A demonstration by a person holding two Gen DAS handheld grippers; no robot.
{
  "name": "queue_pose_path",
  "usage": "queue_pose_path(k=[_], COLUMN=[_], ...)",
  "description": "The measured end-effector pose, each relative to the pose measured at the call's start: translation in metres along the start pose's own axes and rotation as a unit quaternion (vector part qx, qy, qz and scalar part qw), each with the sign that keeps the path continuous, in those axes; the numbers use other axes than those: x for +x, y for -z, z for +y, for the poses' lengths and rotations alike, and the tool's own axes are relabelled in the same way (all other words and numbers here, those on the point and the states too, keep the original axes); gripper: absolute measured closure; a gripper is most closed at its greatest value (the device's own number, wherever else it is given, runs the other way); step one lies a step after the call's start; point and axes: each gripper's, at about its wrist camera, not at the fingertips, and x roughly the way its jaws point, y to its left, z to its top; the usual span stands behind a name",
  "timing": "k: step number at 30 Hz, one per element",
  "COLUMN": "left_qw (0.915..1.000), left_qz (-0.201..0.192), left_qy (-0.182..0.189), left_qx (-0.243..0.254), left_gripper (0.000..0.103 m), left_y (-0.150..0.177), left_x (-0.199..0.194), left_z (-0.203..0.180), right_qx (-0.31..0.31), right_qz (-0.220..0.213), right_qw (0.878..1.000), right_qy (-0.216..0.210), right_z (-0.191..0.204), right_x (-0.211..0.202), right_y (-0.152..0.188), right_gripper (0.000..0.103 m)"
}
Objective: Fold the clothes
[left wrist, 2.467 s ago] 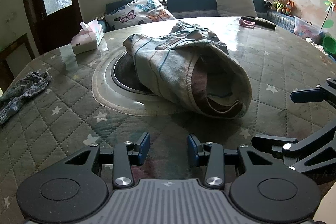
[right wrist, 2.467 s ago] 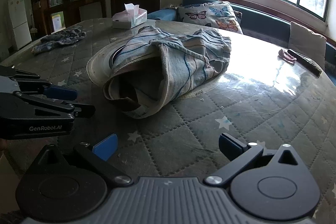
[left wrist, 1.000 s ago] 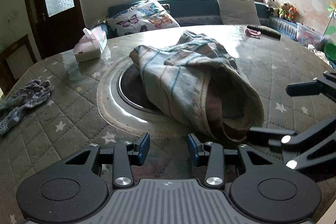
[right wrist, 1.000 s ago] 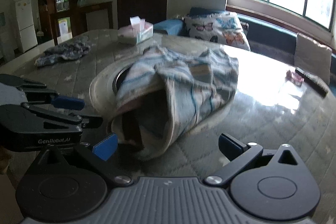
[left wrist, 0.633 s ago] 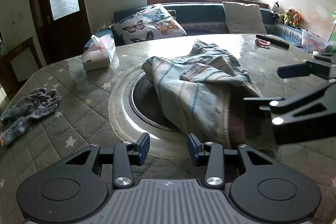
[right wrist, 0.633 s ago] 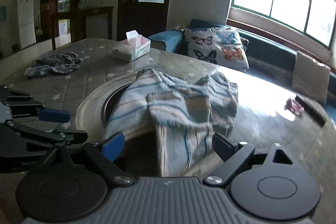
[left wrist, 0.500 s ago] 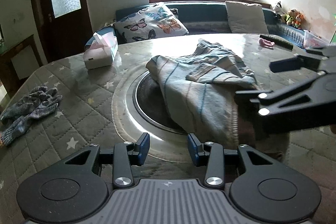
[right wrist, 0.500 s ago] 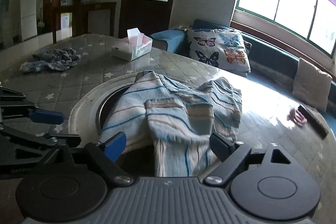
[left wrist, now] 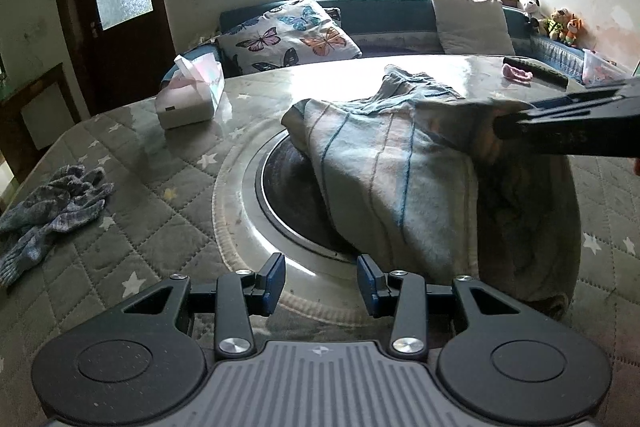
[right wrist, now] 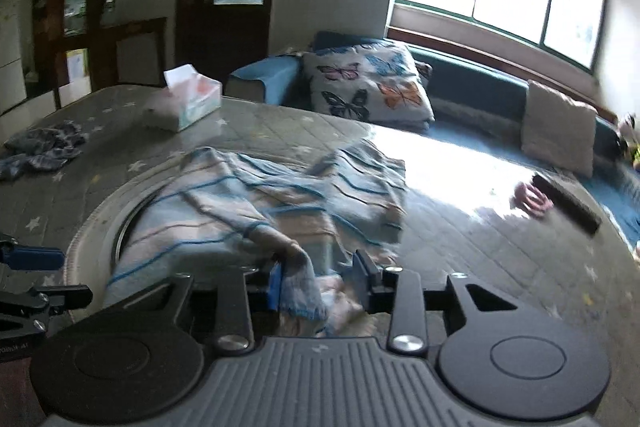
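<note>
Striped garment (left wrist: 384, 179) heaped mid-tabletop (left wrist: 132, 227), over the round inset. Right hand-held gripper (right wrist: 316, 283) gapped around a bunched fold; left hand-held gripper (left wrist: 320, 283) apart, empty. Risk: thin pinch slipping, layers dragging.

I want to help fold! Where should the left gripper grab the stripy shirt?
Take the thick hem edge of the stripy shirt, probably. It lies nearest the open left gripper, with a stitched rim to pinch. Come in low along the table, from the near side. The right gripper already has fabric between its fingers farther along.
</note>
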Motion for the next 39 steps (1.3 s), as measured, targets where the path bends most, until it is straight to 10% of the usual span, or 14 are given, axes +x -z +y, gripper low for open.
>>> queue_pose_path(k=[15, 18, 30, 35, 39], left_qw=[0.9999, 1.0000, 0.9996, 0.9990, 0.9987], left_qz=[0.011, 0.008, -0.011, -0.021, -0.018], left_qy=[0.002, 0.001, 0.012, 0.024, 0.037], left_qx=[0.001, 0.002, 0.021, 0.031, 0.030], left_gripper=[0.061, 0.061, 0.061, 0.061, 0.061], left_y=[-0.003, -0.005, -0.024, -0.056, -0.087], left_x=[0.010, 0.009, 0.006, 0.015, 0.035], left_z=[-0.003, -0.002, -0.015, -0.023, -0.032], right_qx=[-0.043, -0.013, 0.153, 0.179, 0.187], right_qz=[0.001, -0.015, -0.031, -0.003, -0.001], right_qw=[0.999, 0.999, 0.986, 0.983, 0.982], right_qy=[-0.033, -0.025, 0.059, 0.050, 0.042], right_z=[0.029, 0.018, -0.078, -0.098, -0.106], right_x=[0.027, 0.022, -0.054, -0.056, -0.048], right_y=[-0.015, -0.018, 0.043, 0.066, 0.068], right_gripper=[0.070, 0.093, 0.097, 0.091, 0.063])
